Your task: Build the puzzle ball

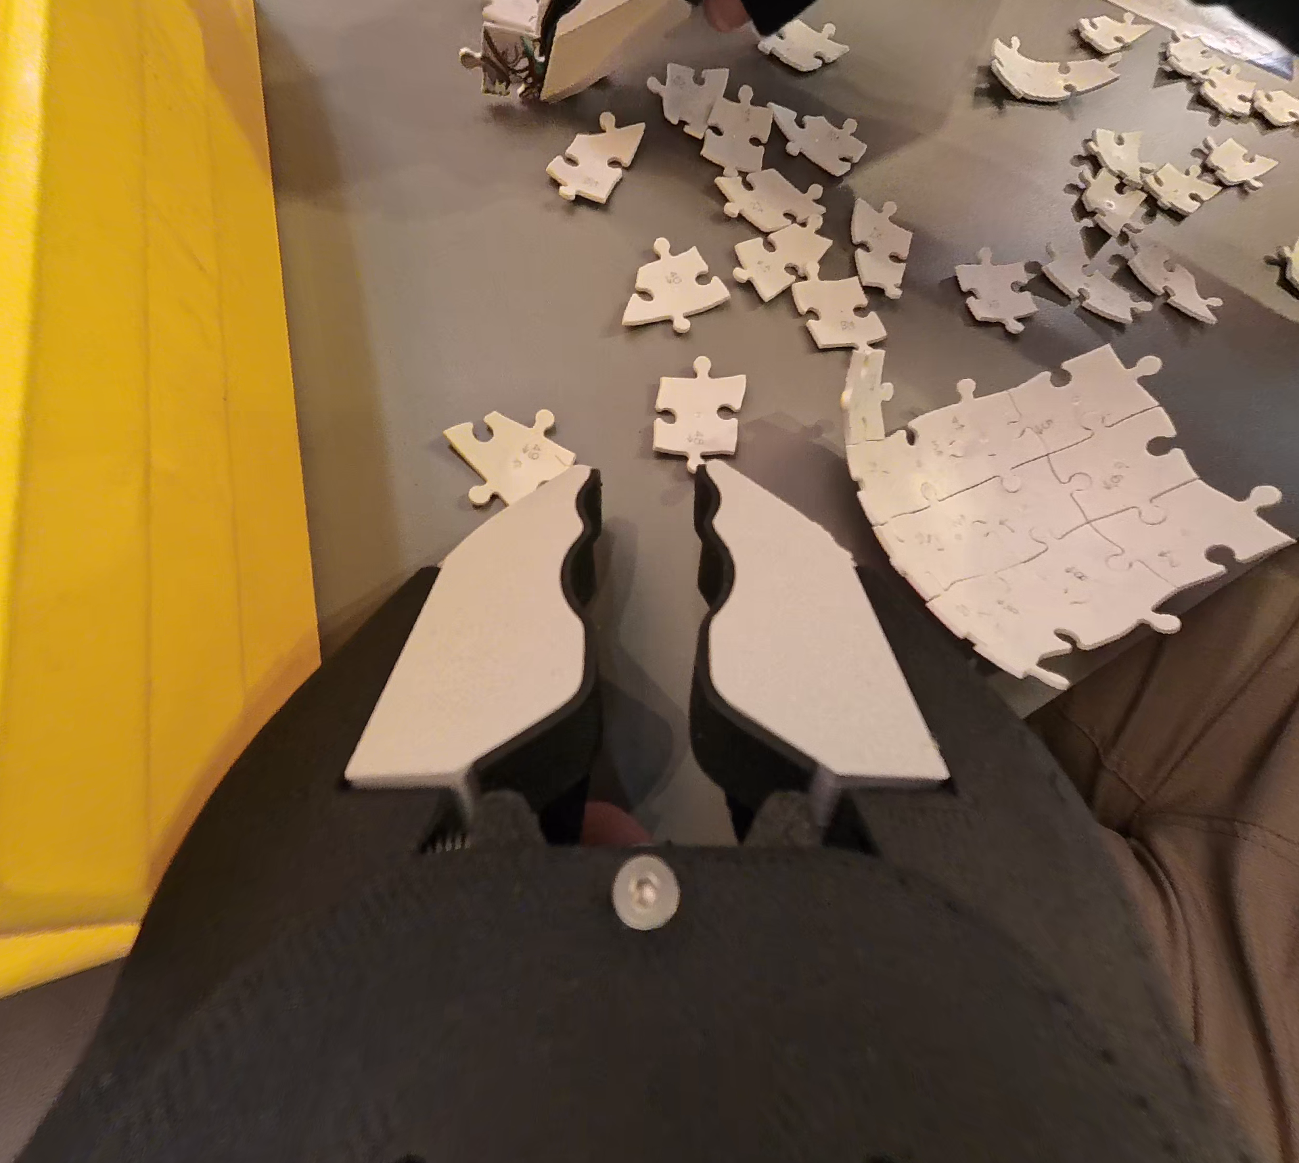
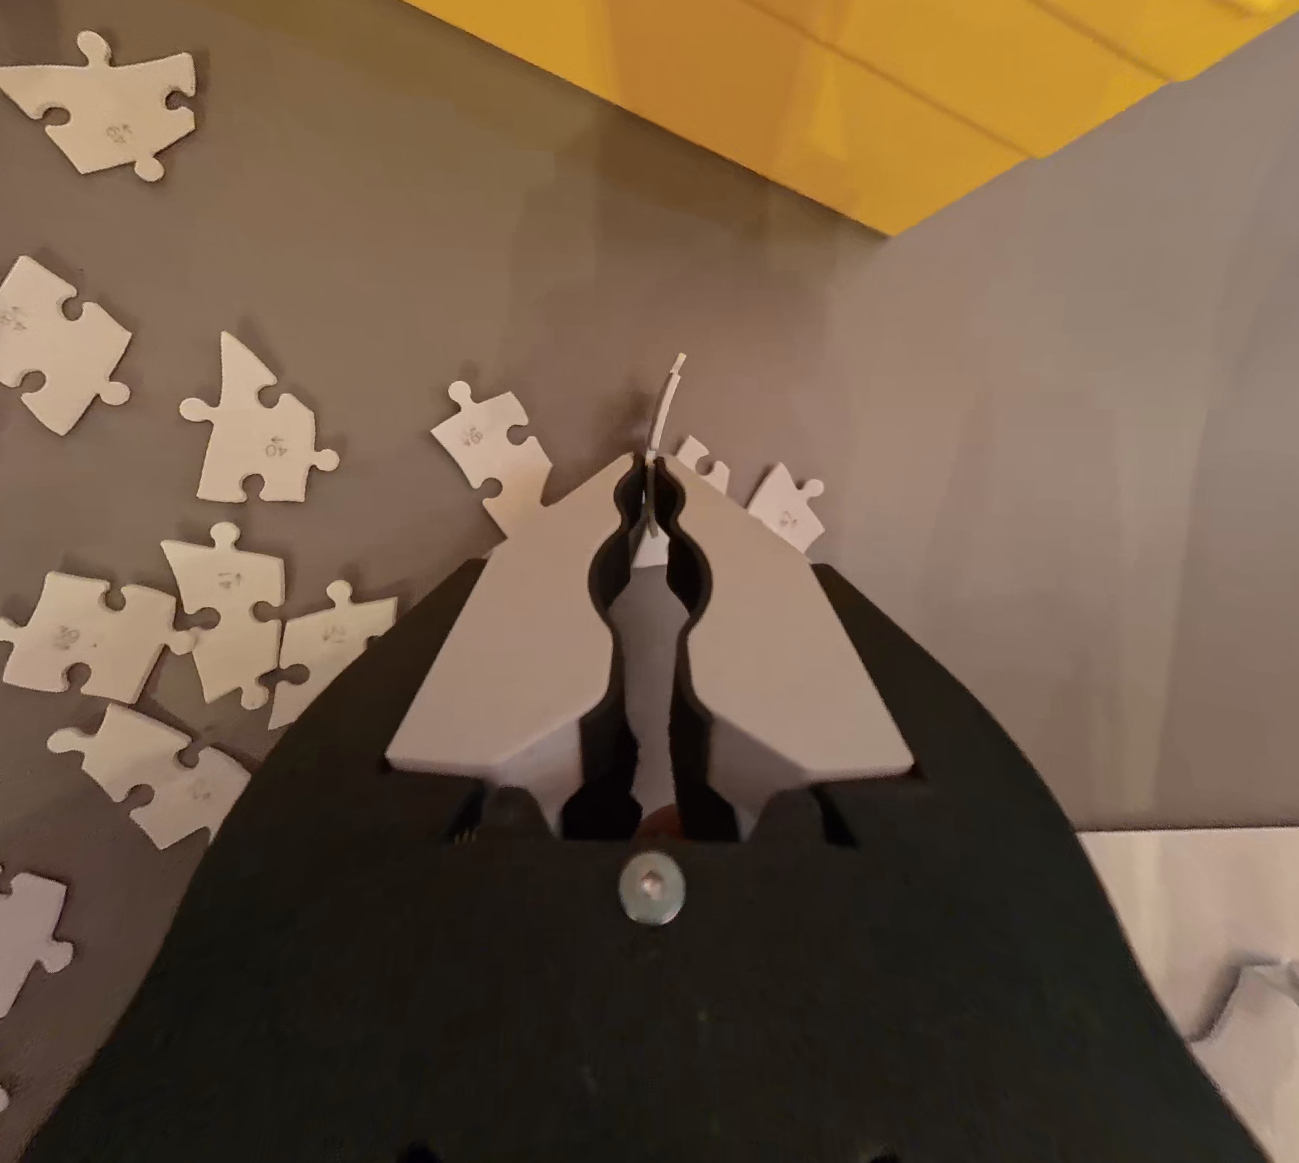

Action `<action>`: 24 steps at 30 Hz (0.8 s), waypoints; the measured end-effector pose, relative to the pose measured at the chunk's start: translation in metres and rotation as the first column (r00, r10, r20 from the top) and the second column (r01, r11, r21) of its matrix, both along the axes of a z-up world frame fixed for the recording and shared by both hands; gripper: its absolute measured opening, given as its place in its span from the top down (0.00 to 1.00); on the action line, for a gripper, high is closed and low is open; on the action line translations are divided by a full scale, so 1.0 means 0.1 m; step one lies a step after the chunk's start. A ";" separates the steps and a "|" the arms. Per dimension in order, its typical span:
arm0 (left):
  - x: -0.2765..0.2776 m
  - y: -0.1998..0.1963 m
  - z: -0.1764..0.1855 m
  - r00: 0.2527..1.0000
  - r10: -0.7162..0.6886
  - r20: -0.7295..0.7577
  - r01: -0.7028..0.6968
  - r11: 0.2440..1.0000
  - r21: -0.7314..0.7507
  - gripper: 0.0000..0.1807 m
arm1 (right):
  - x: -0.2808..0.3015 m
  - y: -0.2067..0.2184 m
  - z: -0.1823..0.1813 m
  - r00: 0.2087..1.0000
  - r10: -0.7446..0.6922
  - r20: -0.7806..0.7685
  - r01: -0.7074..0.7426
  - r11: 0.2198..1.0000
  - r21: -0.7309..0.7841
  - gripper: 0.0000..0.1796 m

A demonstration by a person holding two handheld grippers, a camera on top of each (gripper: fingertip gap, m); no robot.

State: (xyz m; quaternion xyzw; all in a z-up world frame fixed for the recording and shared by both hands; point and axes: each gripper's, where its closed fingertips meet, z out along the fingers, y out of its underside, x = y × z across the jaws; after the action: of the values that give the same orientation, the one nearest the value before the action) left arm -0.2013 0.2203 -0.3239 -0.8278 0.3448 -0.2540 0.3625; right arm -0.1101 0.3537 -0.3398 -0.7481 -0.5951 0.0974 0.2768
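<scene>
Several white puzzle pieces lie face down on the grey table (image 1: 422, 257). A curved joined section of the ball (image 1: 1054, 511) rests at the right, near the table's front edge. My left gripper (image 1: 647, 482) is open and empty, low over the table. One loose piece (image 1: 696, 416) lies just ahead of its right fingertip, and another piece (image 1: 509, 454) lies by its left fingertip. My right gripper (image 2: 650, 461) is shut on a puzzle piece (image 2: 664, 419) seen edge-on and standing upright. In the left wrist view the right gripper (image 1: 545, 89) holds that piece (image 1: 502, 26) at the table, far ahead.
A yellow bin (image 1: 105, 356) stands along the left, and it also shows in the right wrist view (image 2: 843, 40) behind the held piece. More loose pieces (image 1: 1125, 180) are scattered at the right. Brown cloth (image 1: 1160, 848) lies at the table's near edge. A white object (image 2: 1195, 918) sits lower right. About 15 cm separates my left fingertips from my right.
</scene>
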 end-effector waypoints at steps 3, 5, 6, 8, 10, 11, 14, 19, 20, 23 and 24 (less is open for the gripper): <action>0.00 0.00 0.00 1.000 -0.001 0.002 0.001 1.000 0.000 0.86 | -0.01 0.03 0.13 1.000 -0.002 -0.027 0.003 0.999 0.035 1.00; 0.00 0.00 0.00 1.000 -0.002 0.000 0.002 1.000 0.000 0.86 | 0.00 0.07 0.15 1.000 -0.003 0.004 0.003 0.997 0.072 1.00; 0.00 0.00 0.00 1.000 -0.003 0.001 0.003 1.000 -0.001 0.86 | 0.00 0.06 0.12 0.999 0.007 0.033 -0.010 0.997 0.082 0.96; 0.00 0.00 0.00 1.000 -0.003 0.000 0.003 1.000 -0.001 0.86 | -0.04 -0.03 0.05 0.995 0.048 0.090 -0.055 0.996 0.072 0.91; 0.00 0.00 0.00 1.000 -0.003 0.000 0.003 1.000 -0.002 0.86 | -0.08 -0.11 0.04 0.993 0.073 0.089 -0.078 0.996 0.052 0.91; 0.00 -0.01 0.00 1.000 -0.004 -0.001 0.004 1.000 -0.002 0.86 | -0.08 -0.12 0.06 0.995 0.069 0.078 -0.072 0.996 0.044 0.90; 0.00 -0.01 -0.01 1.000 -0.005 -0.001 0.005 1.000 -0.003 0.86 | 0.01 -0.09 0.22 1.000 0.018 0.024 -0.019 0.999 0.037 0.91; 0.01 -0.01 0.00 1.000 -0.005 0.000 0.005 1.000 -0.004 0.86 | 0.28 -0.08 0.34 0.998 -0.058 0.025 0.058 0.998 0.011 0.91; 0.01 -0.01 0.00 1.000 -0.006 -0.002 0.006 1.000 -0.003 0.86 | 0.31 -0.08 0.31 0.998 -0.060 0.032 0.060 0.998 0.009 0.91; 0.01 -0.01 -0.01 1.000 -0.006 -0.007 0.006 1.000 -0.001 0.86 | 0.37 -0.08 0.18 0.995 -0.081 0.062 0.082 0.997 -0.008 0.91; 0.01 -0.01 -0.01 1.000 -0.007 -0.008 0.007 1.000 -0.001 0.86 | 0.36 -0.08 0.13 0.994 -0.083 0.066 0.084 0.996 -0.011 0.91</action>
State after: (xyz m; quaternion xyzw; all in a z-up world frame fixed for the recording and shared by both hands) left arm -0.2007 0.2193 -0.3250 -0.8278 0.3490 -0.2518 0.3599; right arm -0.0737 0.3461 -0.3263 -0.7771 -0.5714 0.0654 0.2558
